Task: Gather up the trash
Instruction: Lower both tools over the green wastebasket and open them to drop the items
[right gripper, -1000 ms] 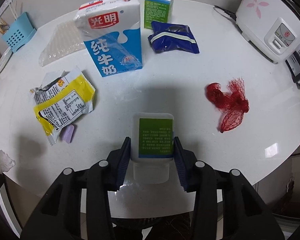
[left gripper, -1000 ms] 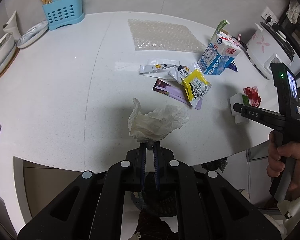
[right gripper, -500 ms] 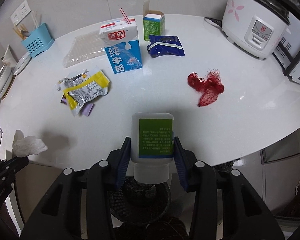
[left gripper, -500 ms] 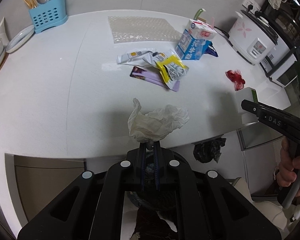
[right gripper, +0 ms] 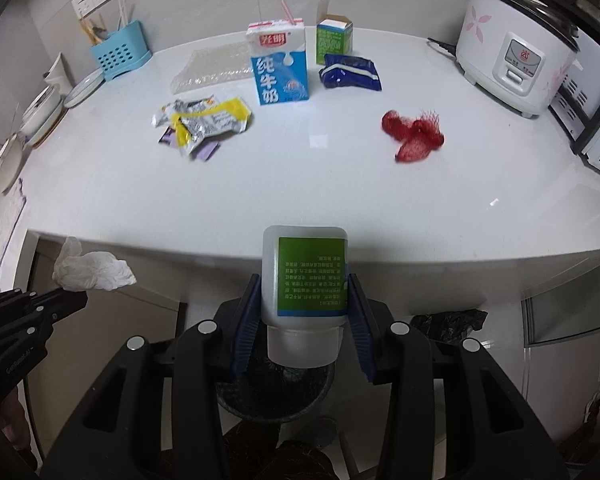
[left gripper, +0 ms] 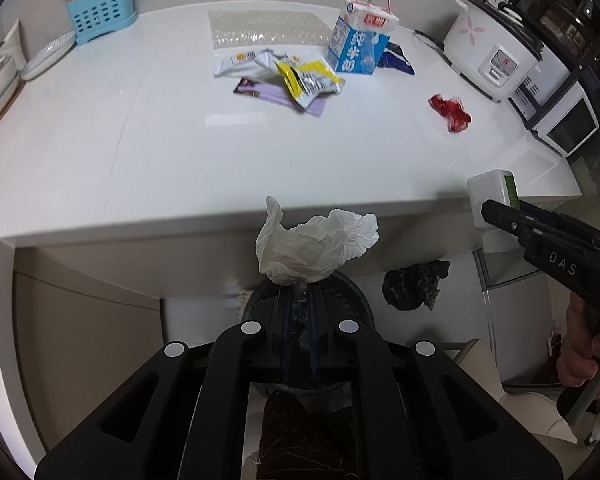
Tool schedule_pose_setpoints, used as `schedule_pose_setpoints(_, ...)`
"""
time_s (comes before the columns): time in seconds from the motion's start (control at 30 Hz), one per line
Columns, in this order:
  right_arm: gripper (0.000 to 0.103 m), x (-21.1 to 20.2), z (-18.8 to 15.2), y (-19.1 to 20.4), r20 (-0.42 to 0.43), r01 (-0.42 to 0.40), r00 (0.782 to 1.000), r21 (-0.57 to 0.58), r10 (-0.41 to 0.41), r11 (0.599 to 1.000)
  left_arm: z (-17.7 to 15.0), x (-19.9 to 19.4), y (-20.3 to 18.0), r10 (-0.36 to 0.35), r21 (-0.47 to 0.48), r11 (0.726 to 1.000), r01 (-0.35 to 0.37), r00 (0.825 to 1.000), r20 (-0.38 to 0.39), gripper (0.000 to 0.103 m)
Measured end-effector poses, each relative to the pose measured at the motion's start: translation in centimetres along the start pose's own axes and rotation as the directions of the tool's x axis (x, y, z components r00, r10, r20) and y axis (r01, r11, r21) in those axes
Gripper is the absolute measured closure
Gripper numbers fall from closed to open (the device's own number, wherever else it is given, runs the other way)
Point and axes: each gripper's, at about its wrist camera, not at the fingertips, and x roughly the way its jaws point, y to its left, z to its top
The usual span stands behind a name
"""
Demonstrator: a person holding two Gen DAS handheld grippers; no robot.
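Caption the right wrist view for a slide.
Right gripper holds a white plastic bottle with a green label above a dark bin, off the littered white counter.

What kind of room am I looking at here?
Most likely a home kitchen: a rice cooker and a blue utensil holder stand on the white counter, with stacked dishes at its end.
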Motion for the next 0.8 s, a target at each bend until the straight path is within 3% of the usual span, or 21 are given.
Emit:
schedule_pose_setpoints(0.47,0.063,5.4,-7.1,1.8,-0.101,-0.07,0.993,-0.074,0.062,0.995,-5.5,4.4,0.7,-0.002,-0.019,1.0,0.001,1.0,-0.028,0.097)
schedule_pose_setpoints(0.8,0.063,9.7,-9.5,3.5,-0.192,-0.103,0.978,-0.094,0.084,0.99,-8.1,8.1,1.6,-0.016,-0.016,1.0,0.014,0.994,-0.111,0.097)
